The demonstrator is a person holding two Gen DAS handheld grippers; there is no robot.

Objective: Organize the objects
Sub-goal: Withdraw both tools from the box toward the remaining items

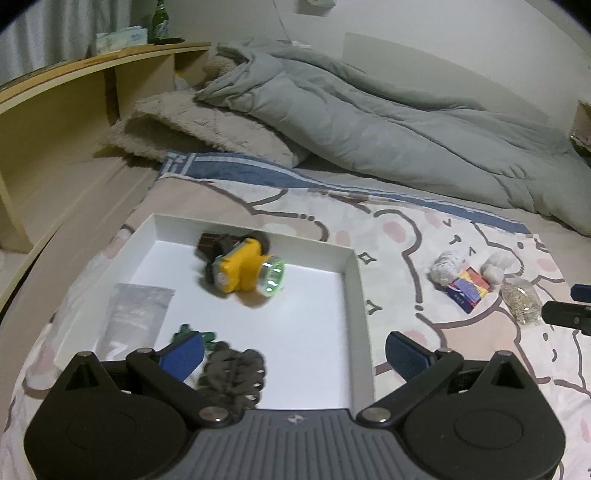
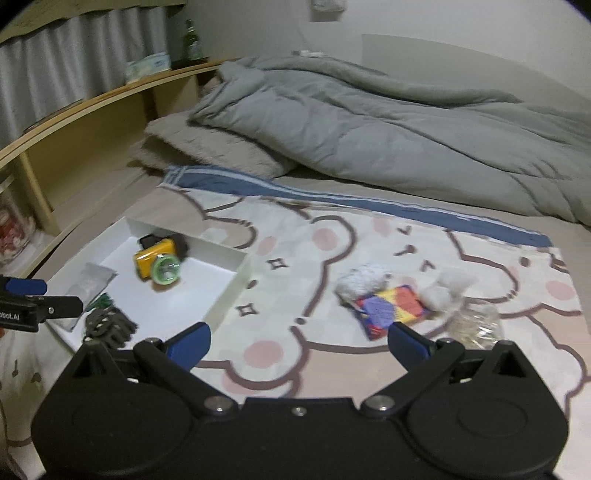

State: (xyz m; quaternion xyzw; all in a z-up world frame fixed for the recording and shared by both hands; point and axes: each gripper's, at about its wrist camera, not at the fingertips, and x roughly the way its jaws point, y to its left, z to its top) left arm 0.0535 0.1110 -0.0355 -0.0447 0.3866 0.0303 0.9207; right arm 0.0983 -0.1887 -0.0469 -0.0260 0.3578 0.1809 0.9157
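A white tray (image 1: 354, 291) lies on the bed. In it are a yellow headlamp (image 1: 245, 271), a grey pouch (image 1: 135, 314), a green item (image 1: 184, 330) and a dark braided cord (image 1: 232, 373). My left gripper (image 1: 293, 349) hangs open over the tray's near end, nothing between its blue pads. Right of the tray lie a colourful card pack (image 2: 388, 306), two whitish bundles (image 2: 364, 280) (image 2: 445, 288) and a clear bag of small pieces (image 2: 474, 326). My right gripper (image 2: 299, 341) is open above the blanket, just short of the card pack. The tray (image 2: 231, 291) and headlamp (image 2: 159, 262) show at its left.
A rumpled grey duvet (image 1: 369, 110) and a beige fleece pillow (image 1: 199, 125) fill the far half of the bed. A wooden headboard shelf (image 1: 74, 85) with a green bottle (image 1: 160, 22) and a tissue pack runs along the left. The cartoon blanket (image 2: 332, 243) lies under everything.
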